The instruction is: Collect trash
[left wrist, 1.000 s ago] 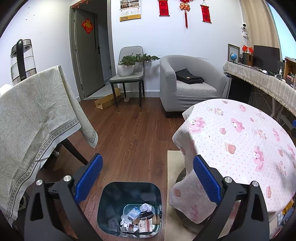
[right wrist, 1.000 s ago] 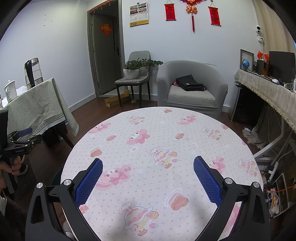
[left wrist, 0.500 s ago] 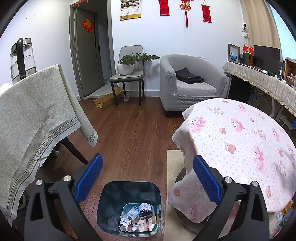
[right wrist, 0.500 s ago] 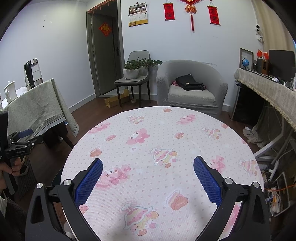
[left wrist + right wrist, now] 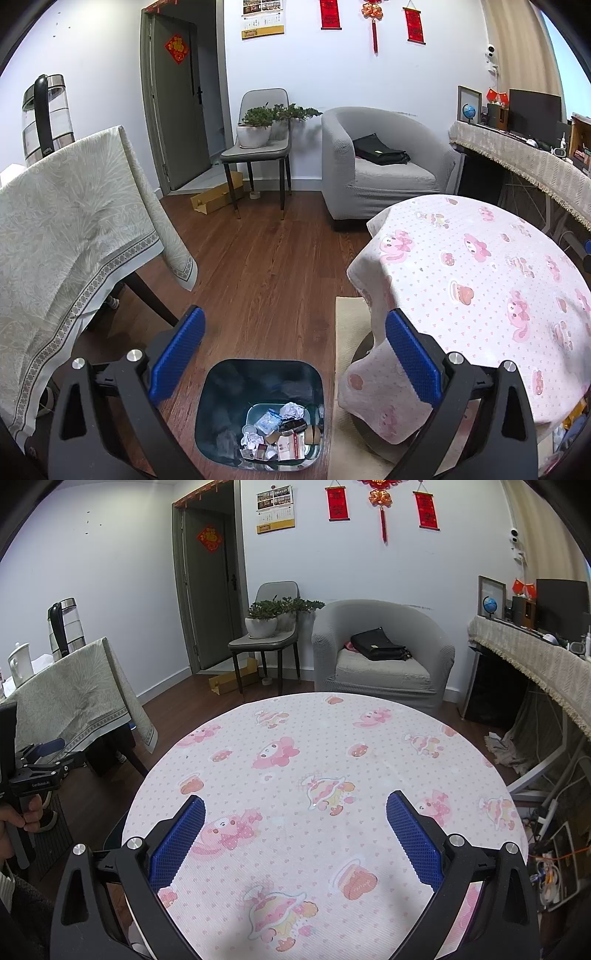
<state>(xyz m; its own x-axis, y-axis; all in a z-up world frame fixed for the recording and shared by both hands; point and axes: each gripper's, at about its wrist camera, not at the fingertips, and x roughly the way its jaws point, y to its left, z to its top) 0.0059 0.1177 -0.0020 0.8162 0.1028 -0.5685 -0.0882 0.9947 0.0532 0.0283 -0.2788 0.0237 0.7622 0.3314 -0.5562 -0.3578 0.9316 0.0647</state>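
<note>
A dark open trash bin [image 5: 221,406] stands on the wood floor below my left gripper [image 5: 295,354]. Crumpled paper, wrappers and small boxes [image 5: 280,435] lie at its bottom. My left gripper is open and empty above the bin. My right gripper [image 5: 295,834] is open and empty over the round table with a pink cartoon cloth [image 5: 332,760]; no trash shows on that cloth. The left gripper also shows at the left edge of the right wrist view [image 5: 37,768], held by a hand.
The round table [image 5: 480,280] stands right of the bin, on a beige rug [image 5: 351,332]. A table with a pale green cloth [image 5: 66,229] and a kettle [image 5: 46,114] is at the left. A chair with plants [image 5: 262,144], grey armchair [image 5: 384,166], cardboard box [image 5: 218,195] stand behind.
Almost nothing has changed. Both grippers stay open and hold nearly still; the left wrist view drifts very slightly.
</note>
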